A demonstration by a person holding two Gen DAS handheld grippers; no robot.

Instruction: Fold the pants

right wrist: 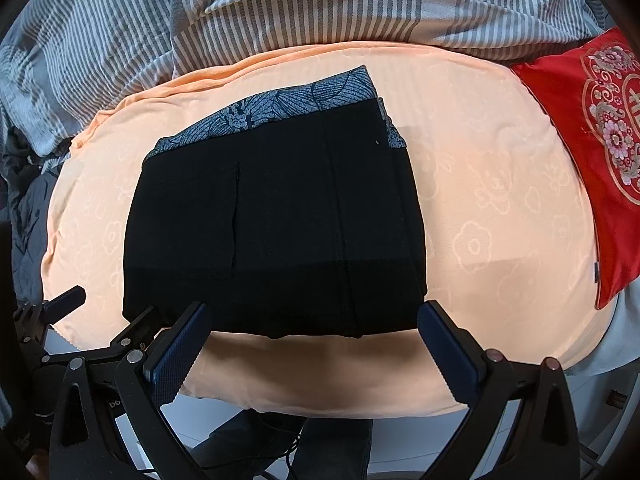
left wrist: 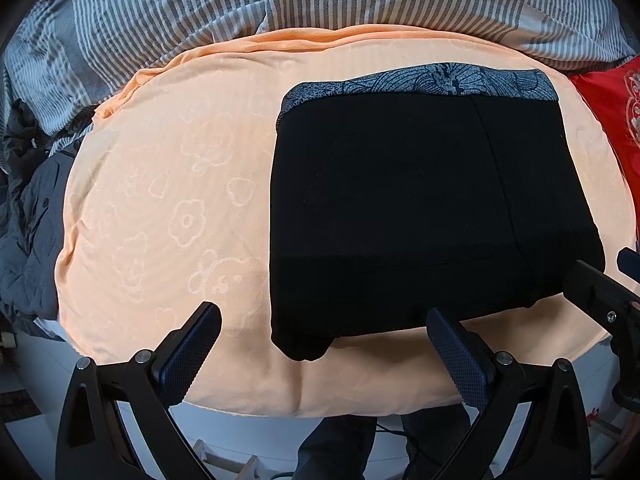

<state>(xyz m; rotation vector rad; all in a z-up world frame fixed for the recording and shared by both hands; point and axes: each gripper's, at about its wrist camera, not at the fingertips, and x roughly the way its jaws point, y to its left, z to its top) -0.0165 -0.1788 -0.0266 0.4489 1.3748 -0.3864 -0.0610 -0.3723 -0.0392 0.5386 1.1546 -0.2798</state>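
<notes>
Black pants [left wrist: 420, 208] lie folded into a compact rectangle on a peach sheet [left wrist: 160, 200], a blue-grey patterned waistband [left wrist: 440, 78] at the far edge. In the right wrist view the same pants [right wrist: 276, 224] sit centred. My left gripper [left wrist: 324, 320] hovers open near the folded pants' near-left corner, holding nothing. My right gripper [right wrist: 312, 316] stands open in front of the near edge, also holding nothing. The right gripper's body [left wrist: 600, 296] shows at the right of the left wrist view; the left gripper's body [right wrist: 60, 312] shows at the lower left of the right wrist view.
A grey striped duvet [left wrist: 200, 8] is bunched behind the sheet. A red embroidered cushion [right wrist: 592, 152] lies at the right. A dark quilted jacket [left wrist: 28, 220] hangs at the left. The bed edge runs just below the grippers, with a person's legs [right wrist: 332, 448] and floor beneath.
</notes>
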